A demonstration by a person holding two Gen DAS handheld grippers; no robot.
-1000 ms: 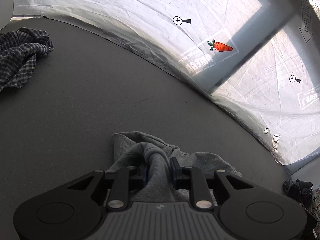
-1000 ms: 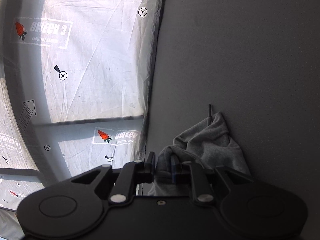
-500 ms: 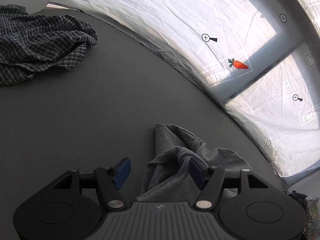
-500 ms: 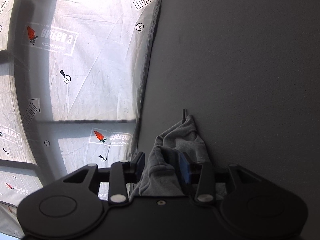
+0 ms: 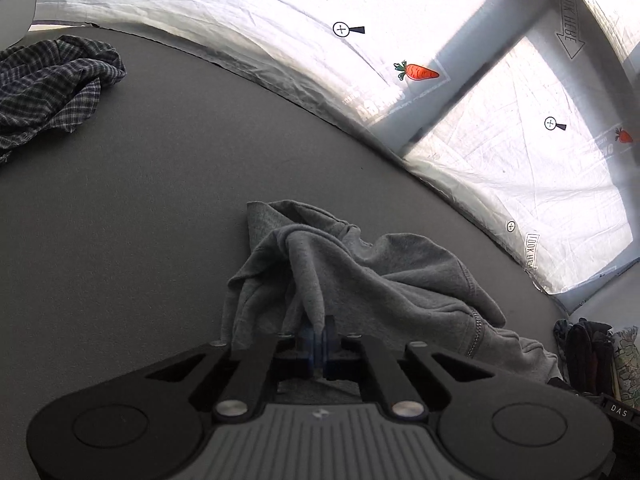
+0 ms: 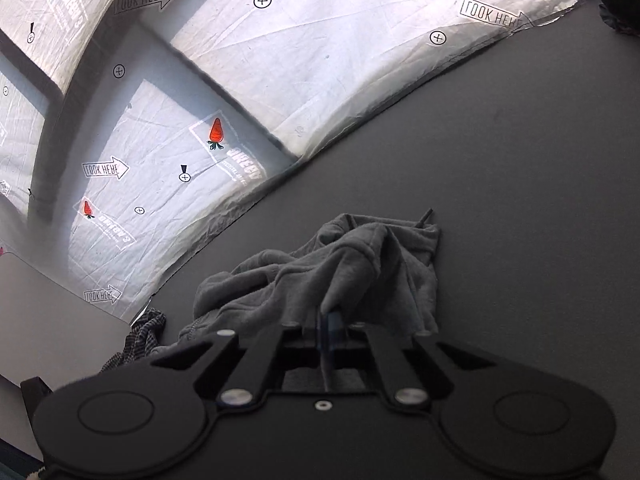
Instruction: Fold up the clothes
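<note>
Fingers of the left gripper [image 5: 319, 342] are clamped together on a pulled-up ridge of the grey sweatshirt [image 5: 360, 280], and the right gripper [image 6: 330, 322] pinches another raised fold of the same garment [image 6: 340, 272] the same way. The sweatshirt lies crumpled on the dark grey table [image 5: 160, 200], close in front of both grippers and near the table's edge. Only the left wrist view shows its metal zipper [image 5: 476, 332] running down the right-hand side of the heap; only the right wrist view shows a dark drawstring tip [image 6: 425, 217] poking out at its far corner. Farther off, the left view takes in a checked shirt [image 5: 52, 88] bunched at the far left of the table, well apart from the sweatshirt. Beyond the table edge, both views show white plastic sheeting [image 6: 320, 60] printed with carrots and arrows.
</note>
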